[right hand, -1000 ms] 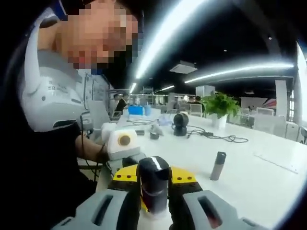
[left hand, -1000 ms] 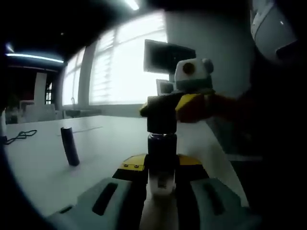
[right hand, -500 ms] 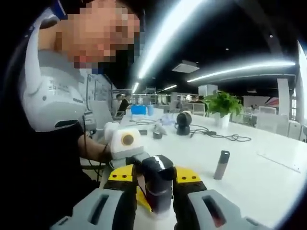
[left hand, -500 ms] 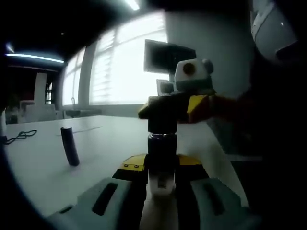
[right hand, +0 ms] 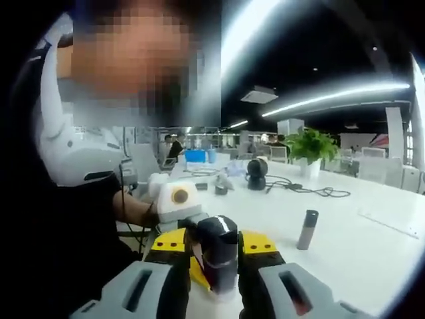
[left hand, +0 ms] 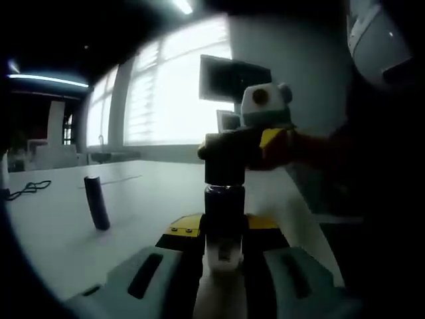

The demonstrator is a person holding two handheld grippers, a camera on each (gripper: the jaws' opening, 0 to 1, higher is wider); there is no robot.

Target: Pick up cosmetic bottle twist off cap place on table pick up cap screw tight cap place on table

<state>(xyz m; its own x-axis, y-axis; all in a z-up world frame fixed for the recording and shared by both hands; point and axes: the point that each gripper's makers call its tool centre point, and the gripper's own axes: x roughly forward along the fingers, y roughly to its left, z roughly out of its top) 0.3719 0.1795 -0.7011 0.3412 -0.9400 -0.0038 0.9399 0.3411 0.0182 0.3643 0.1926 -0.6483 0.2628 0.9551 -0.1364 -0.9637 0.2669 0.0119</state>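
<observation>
In the left gripper view, my left gripper [left hand: 224, 256] is shut on the cosmetic bottle [left hand: 224, 219], which stands upright between its jaws with a pale body and a dark neck. My right gripper [left hand: 229, 147] comes in from the right and is shut on the black cap [left hand: 224, 169] on top of the bottle. In the right gripper view, the same black cap [right hand: 217, 249] sits clamped between the right gripper's [right hand: 216, 269] jaws. The bottle below it is mostly hidden.
A dark slim tube [left hand: 97, 203] stands alone on the white table [left hand: 60, 232]; it also shows as the tube [right hand: 306, 229] in the right gripper view. A person in a white and dark top [right hand: 73, 166] is close behind. Cables, a plant and desk items lie far back.
The right gripper has rolled slightly around the cap, its yellow part shifting sideways. The left gripper and the bottle have stayed still.
</observation>
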